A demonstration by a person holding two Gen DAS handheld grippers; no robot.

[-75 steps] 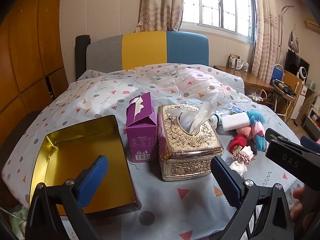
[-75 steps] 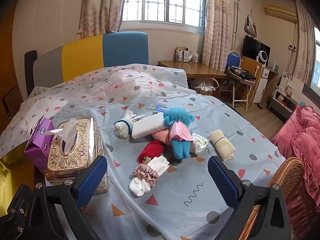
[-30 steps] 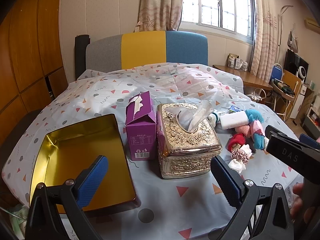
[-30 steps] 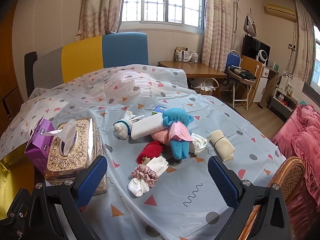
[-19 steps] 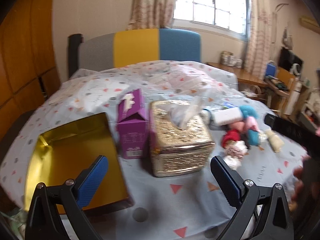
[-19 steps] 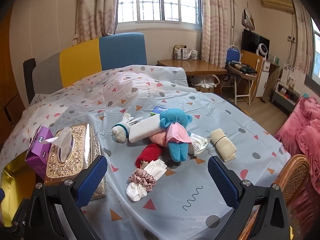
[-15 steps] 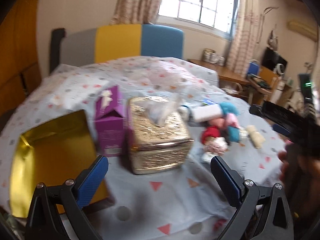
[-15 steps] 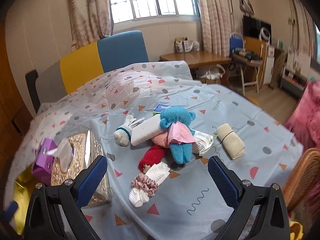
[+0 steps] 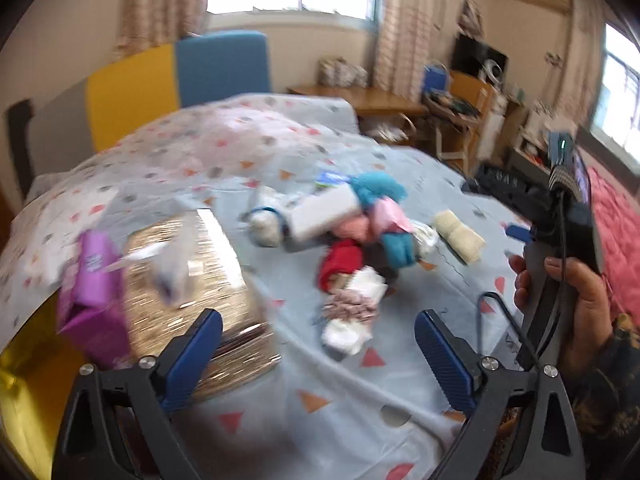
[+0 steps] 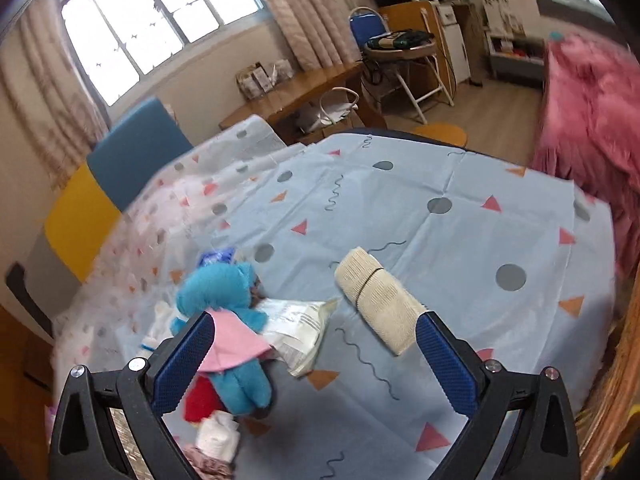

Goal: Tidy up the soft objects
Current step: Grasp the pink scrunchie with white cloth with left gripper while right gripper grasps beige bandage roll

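A heap of soft things lies on the patterned bedsheet: a blue plush toy [image 10: 224,300] with a pink cape, a red sock [image 9: 340,260], a pink scrunchie [image 9: 352,306], a white roll [image 9: 324,212] and a plastic packet [image 10: 296,324]. A cream rolled cloth [image 10: 380,300] lies apart to the right, also in the left wrist view [image 9: 460,236]. My left gripper [image 9: 316,354] is open and empty, short of the heap. My right gripper [image 10: 314,354] is open and empty, low over the packet and cream roll.
A gold tissue box [image 9: 192,280] and a purple carton [image 9: 96,296] stand left of the heap. A gold tray [image 9: 24,400] sits at the far left. A wicker chair edge [image 10: 616,380] and a pink bedspread [image 10: 584,104] are at the right.
Both grippers have swung right and forward toward the heap. The right gripper has dropped much closer, over the cream roll and packet. Both stay open.
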